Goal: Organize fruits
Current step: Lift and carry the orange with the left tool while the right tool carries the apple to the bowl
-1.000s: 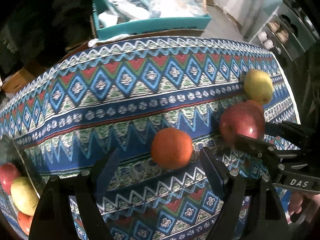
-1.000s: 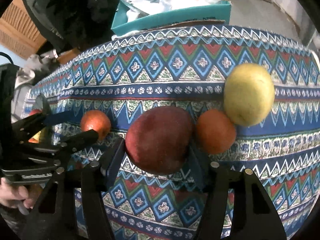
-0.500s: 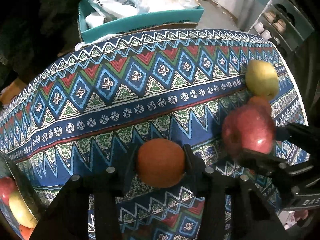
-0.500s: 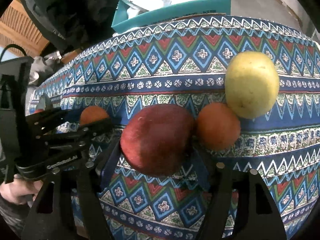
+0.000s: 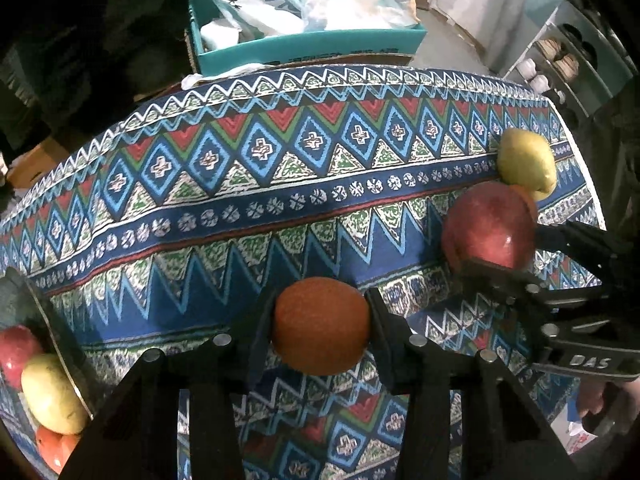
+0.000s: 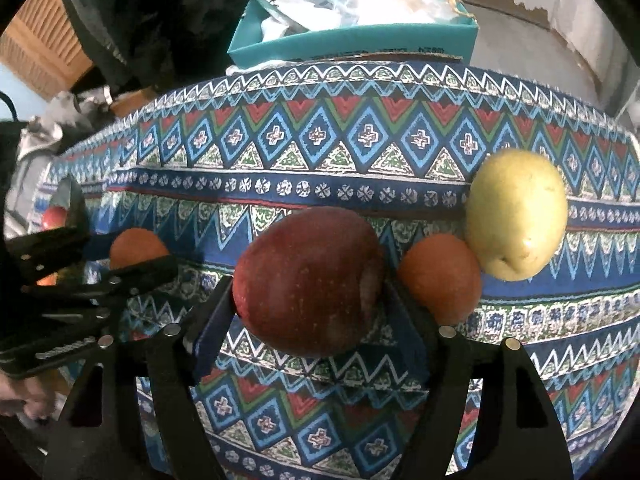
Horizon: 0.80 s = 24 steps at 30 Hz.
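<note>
My left gripper (image 5: pixel 320 324) is shut on an orange (image 5: pixel 321 325) and holds it over the patterned tablecloth (image 5: pixel 280 184). My right gripper (image 6: pixel 308 284) is shut on a red apple (image 6: pixel 308 280), which also shows in the left wrist view (image 5: pixel 488 224). A second orange (image 6: pixel 440 274) and a yellow pear (image 6: pixel 518 212) lie on the cloth just right of the apple. A dark plate (image 5: pixel 48 320) at the far left holds a red apple (image 5: pixel 16 350), a yellow pear (image 5: pixel 50 394) and an orange (image 5: pixel 54 446).
A teal box (image 5: pixel 312 46) filled with plastic bags stands beyond the table's far edge. A shelf unit (image 5: pixel 560 60) stands at the back right. The cloth's right edge drops off just past the pear.
My left gripper closed on the orange, which was free between open fingers a second ago, and raised it. The right gripper kept its hold on the red apple and lifted it slightly.
</note>
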{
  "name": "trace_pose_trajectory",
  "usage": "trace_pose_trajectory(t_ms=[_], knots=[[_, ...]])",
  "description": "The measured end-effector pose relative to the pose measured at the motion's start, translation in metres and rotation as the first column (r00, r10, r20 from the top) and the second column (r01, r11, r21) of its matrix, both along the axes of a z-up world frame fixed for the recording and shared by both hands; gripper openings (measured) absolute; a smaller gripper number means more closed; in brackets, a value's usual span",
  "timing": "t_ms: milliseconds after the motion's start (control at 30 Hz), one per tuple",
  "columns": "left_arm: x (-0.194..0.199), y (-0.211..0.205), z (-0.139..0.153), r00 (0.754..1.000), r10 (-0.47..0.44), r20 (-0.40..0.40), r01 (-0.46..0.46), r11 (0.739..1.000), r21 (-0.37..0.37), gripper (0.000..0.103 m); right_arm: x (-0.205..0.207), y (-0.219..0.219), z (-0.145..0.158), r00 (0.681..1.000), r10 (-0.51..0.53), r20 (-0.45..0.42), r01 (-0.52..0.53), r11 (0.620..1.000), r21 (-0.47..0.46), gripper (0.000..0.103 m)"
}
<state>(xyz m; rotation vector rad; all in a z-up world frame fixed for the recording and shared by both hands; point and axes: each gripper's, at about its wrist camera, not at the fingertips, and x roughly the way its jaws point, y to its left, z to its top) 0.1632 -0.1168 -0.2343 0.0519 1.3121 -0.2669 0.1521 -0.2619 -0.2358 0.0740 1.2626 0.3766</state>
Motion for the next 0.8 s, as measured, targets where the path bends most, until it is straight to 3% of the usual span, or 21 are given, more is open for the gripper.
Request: trace_pose_trajectory(t_ms=[100,200,533,800], knots=[[-0.006,0.002,0.009,1.000,-0.007,0.014,0.007,1.000,-0.013,0.045,-0.006,0.006,0.004,0.999,0.015,0.034,-0.014,0.999,-0.042,0.071],[-0.015,0.003,0.022,0.999,-0.023,0.042,0.023,1.000,-0.014,0.045,-0.009,0.006,0.013,0.998,0.010,0.068,-0.007,0.999,-0.041,0.061],[-0.034,0.018,0.033,0.999,-0.009,0.047,0.010,1.000,-0.011,0.045,0.001,-0.001,0.008,1.000,-0.017,0.018,0.017,1.000,-0.014,0.062],[-0.040,0.035,0.029,0.999,0.016,0.029,-0.016,1.000,-0.008,0.045,0.011,0.003,-0.002,0.999,-0.014,0.041,0.018,0.996,-0.090,0.063]])
